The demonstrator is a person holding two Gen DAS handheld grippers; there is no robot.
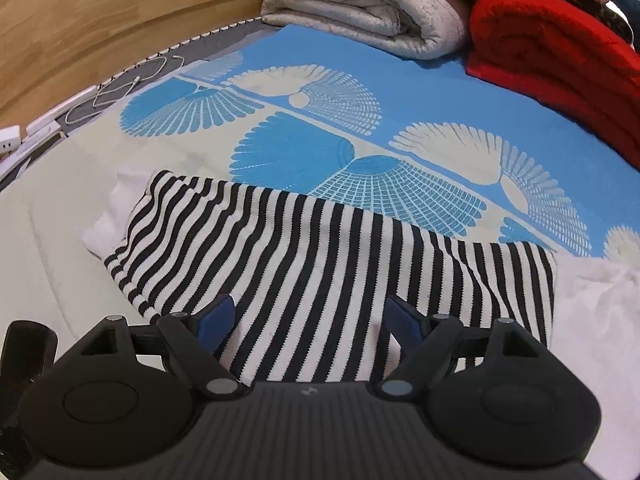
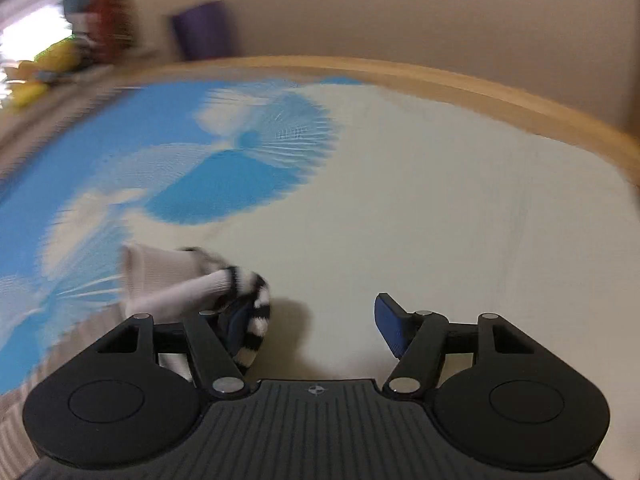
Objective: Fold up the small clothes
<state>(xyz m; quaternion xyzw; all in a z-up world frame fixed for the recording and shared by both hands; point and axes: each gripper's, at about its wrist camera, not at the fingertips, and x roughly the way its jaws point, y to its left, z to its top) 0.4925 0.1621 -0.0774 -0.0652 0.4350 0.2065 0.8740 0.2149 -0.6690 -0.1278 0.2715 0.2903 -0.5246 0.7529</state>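
Over on the bed, the black-and-white striped knit garment (image 1: pixel 328 264) lies spread flat on the blue and cream fan-patterned bedsheet (image 1: pixel 440 92), white edges poking out at either end, laid out so a fold can go across it. The left gripper (image 1: pixel 308 320) hangs right over its near edge, blue pads wide apart with stripes showing between them and nothing pinched; poised, I'd say, to pin or pick that hem.

The right gripper (image 2: pixel 316 324) stands with its jaws apart too. A bunched end of the striped cloth with a white cuff (image 2: pixel 208 284) drapes against its left finger, but the right pad stands clear of it, so nothing is clamped. That view is smeared with motion, so whether the fabric is only resting on the finger or snagged on it, I can't quite tell.

Behind, a folded grey-white quilt (image 1: pixel 360 4) and a rolled red blanket (image 1: pixel 552 64) are stacked along the wooden bed frame (image 1: pixel 100 20), out of the working area.
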